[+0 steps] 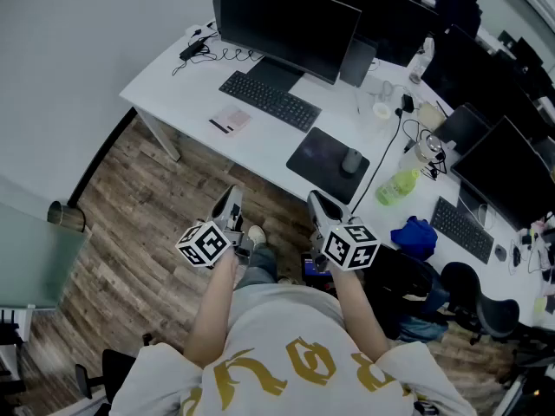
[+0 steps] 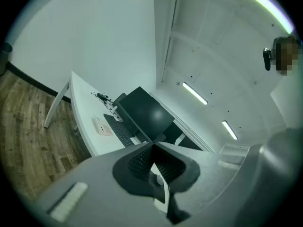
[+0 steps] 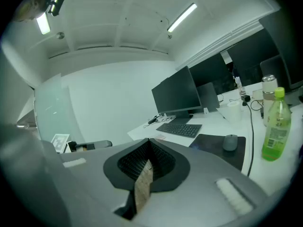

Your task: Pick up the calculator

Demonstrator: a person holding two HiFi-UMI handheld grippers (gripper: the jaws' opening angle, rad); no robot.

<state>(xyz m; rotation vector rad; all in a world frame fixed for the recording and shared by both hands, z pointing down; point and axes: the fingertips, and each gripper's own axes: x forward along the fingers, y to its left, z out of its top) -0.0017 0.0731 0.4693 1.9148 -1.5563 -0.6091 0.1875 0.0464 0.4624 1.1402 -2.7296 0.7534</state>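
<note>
The calculator (image 1: pixel 230 120) is a small pale pinkish slab lying flat on the white desk (image 1: pixel 182 85), left of the black keyboard (image 1: pixel 270 100). It also shows in the left gripper view as the calculator (image 2: pixel 101 125), and faintly in the right gripper view as the calculator (image 3: pixel 161 136) just past the jaw tips. My left gripper (image 1: pixel 232 199) and right gripper (image 1: pixel 319 202) are held side by side at waist height over the wooden floor, short of the desk's front edge. Both are shut and hold nothing. The left gripper (image 2: pixel 152 144) points toward the keyboard, the right gripper (image 3: pixel 149 141) toward the desk.
A dark monitor (image 1: pixel 290 26) stands behind the keyboard. A mouse (image 1: pixel 351 160) sits on a dark mouse pad (image 1: pixel 325 156), with a green bottle (image 1: pixel 397 186) and a blue cloth (image 1: pixel 414 235) further right. A black cable runs across the desk. More monitors stand behind.
</note>
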